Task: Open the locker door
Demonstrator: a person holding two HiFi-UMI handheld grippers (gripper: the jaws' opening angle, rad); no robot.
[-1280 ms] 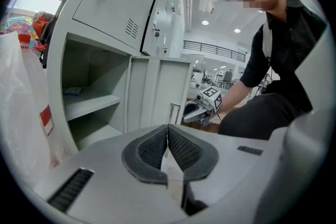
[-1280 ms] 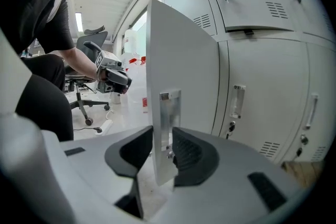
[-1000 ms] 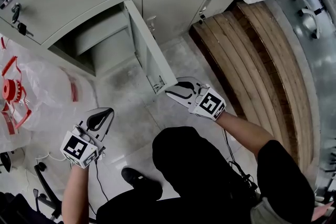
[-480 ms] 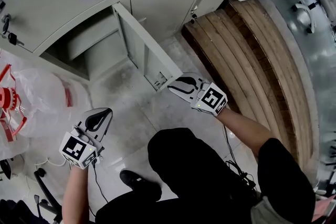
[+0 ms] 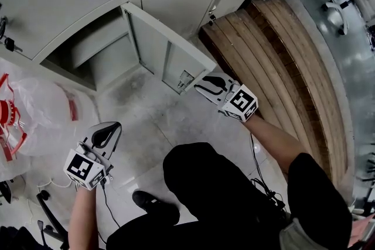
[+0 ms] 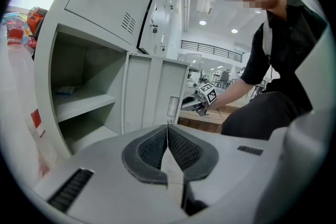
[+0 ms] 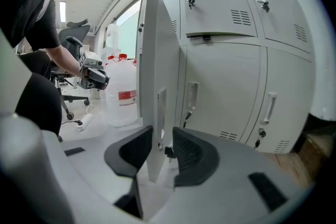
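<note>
Locker door (image 5: pixel 161 47) is standing ajar at 12 o'clock; your right gripper (image 5: pixel 198 86) is clamping its free edge, and your left gripper (image 5: pixel 107 130), at 8 o'clock, is hanging closed, empty.

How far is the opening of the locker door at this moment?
Done: the locker door is unlatched and stands well out from its compartment. In hand: the right gripper clamps the door's free edge. The left gripper is shut and empty. Left: perhaps swinging the door wider.
</note>
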